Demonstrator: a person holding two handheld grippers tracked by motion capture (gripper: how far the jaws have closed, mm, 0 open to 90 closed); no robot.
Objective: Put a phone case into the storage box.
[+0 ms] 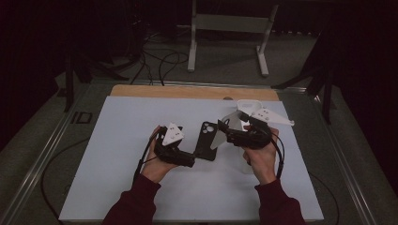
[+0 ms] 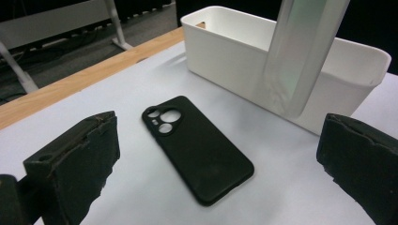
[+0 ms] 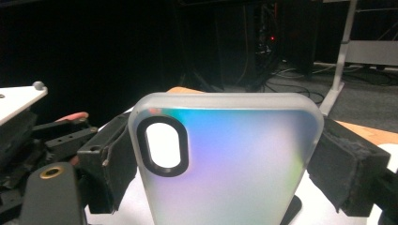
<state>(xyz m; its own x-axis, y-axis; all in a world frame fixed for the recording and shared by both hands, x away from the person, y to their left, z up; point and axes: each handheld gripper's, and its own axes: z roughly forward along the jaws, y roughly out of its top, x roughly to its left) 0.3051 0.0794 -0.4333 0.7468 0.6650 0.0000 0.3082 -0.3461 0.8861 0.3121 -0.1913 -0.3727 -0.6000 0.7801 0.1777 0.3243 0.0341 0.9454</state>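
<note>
A black phone case [image 2: 197, 147] lies flat on the white table mat, camera cutout facing up; the high view shows it [image 1: 205, 140] between the two hands. My left gripper [image 2: 216, 187] is open, its jaws standing wide apart just short of the case and touching nothing. In the high view the left gripper [image 1: 187, 158] is at the case's near left corner. A translucent, iridescent phone case [image 3: 225, 159] stands upright between my right gripper's [image 3: 227, 154] jaws, which are shut on its two long edges. It hangs above the table [image 2: 300, 51] in front of the bin.
A white rectangular bin [image 2: 225, 51] stands on the mat behind the black case, close to the right hand. The mat [image 1: 117, 154] covers a wooden table whose far edge [image 1: 187, 91] shows. Cables and a white stand [image 1: 225, 28] are on the floor beyond.
</note>
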